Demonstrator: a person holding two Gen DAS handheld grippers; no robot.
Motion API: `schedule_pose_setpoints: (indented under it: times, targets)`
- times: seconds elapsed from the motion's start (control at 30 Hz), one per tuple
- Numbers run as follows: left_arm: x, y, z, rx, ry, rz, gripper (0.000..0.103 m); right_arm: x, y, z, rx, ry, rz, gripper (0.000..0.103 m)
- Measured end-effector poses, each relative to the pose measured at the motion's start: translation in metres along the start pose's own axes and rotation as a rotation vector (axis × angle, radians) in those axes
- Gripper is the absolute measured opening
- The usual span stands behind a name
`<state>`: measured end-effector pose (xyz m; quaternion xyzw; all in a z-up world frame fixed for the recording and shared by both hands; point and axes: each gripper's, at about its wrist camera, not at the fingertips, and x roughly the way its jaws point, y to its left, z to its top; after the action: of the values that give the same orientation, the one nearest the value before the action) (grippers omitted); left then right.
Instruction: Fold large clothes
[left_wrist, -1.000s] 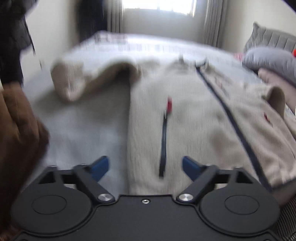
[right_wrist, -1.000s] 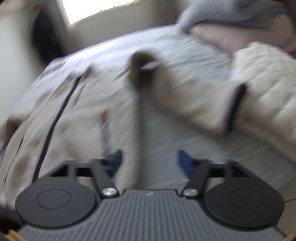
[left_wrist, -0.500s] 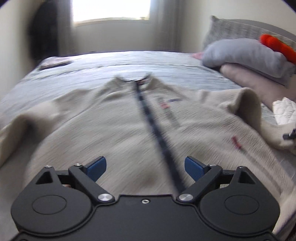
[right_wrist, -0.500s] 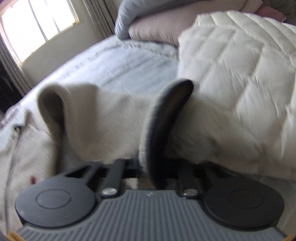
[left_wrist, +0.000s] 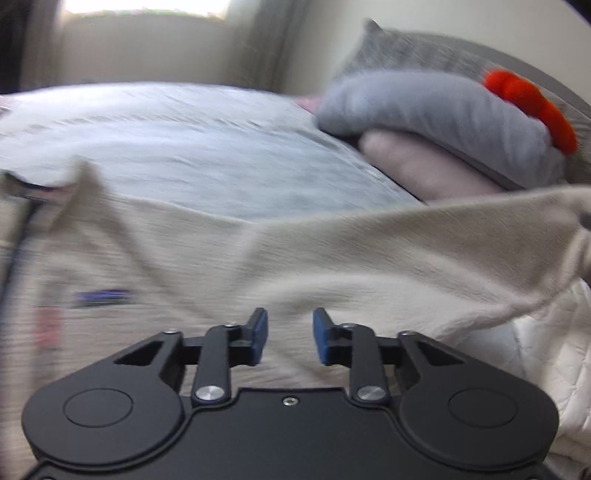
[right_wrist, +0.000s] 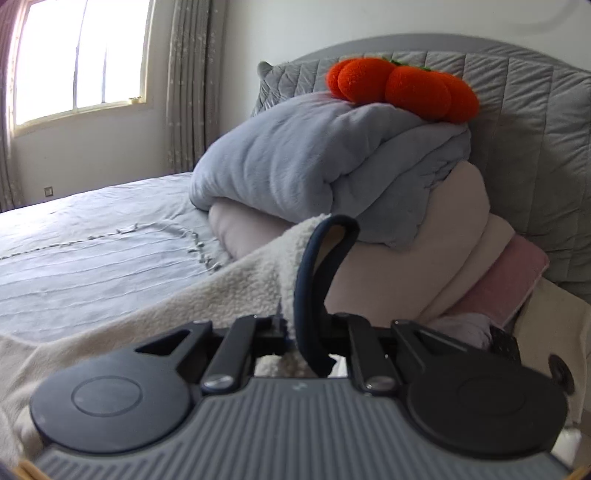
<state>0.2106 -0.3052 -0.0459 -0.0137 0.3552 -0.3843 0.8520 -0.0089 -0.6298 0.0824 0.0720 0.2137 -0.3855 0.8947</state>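
**Right tool clamps the cuff, left tool closing over the fleece**

The cream fleece lies spread on the bed, its body blurred at the left of the left wrist view, where the dark zip runs down the edge. One sleeve stretches out to the right, raised off the bed, in front of the stacked bedding.

The right tool is closed tight on the sleeve's navy cuff; the cuff band loops up from between the jaws, and the woolly inside of the sleeve trails away to the left across the bed.

The left tool has just been closing. Its blue pads stand a narrow gap apart above the fleece near the shoulder; cloth shows through the gap, but whether the pads pinch any fold cannot be told.

Behind, a grey duvet sits on pale folded bedding, with an orange plush on top, against the grey headboard.
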Motion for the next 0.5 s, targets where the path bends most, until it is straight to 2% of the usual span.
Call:
schedule_pose_setpoints:
  times: [0.07, 0.1, 0.27, 0.33, 0.4, 0.43, 0.5]
  targets:
    - [0.035, -0.021, -0.006, 0.019, 0.070, -0.041, 0.018, 0.016, 0.001, 0.005, -0.020, 0.005, -0.008, 0.010]
    - [0.049, -0.030, -0.010, 0.020, 0.095, -0.051, 0.018, 0.024, 0.000, 0.008, -0.029, 0.007, -0.013, 0.010]
    - [0.081, -0.077, -0.015, 0.064, 0.052, -0.089, 0.019, 0.047, 0.004, 0.019, -0.040, 0.028, -0.009, 0.010]
    - [0.080, -0.089, -0.014, 0.072, 0.041, -0.077, 0.025, 0.046, 0.013, 0.024, -0.049, 0.034, 0.011, 0.010]
    - [0.067, -0.091, -0.012, 0.054, 0.058, -0.111, 0.029, 0.038, 0.028, 0.029, -0.076, 0.038, 0.054, 0.010]
    - [0.056, -0.089, -0.010, 0.049, 0.072, -0.143, 0.036, 0.030, 0.038, 0.031, -0.094, 0.037, 0.079, 0.010]
    - [0.023, -0.081, -0.010, 0.059, 0.060, -0.136, 0.050, 0.012, 0.059, 0.037, -0.124, 0.041, 0.141, 0.010]
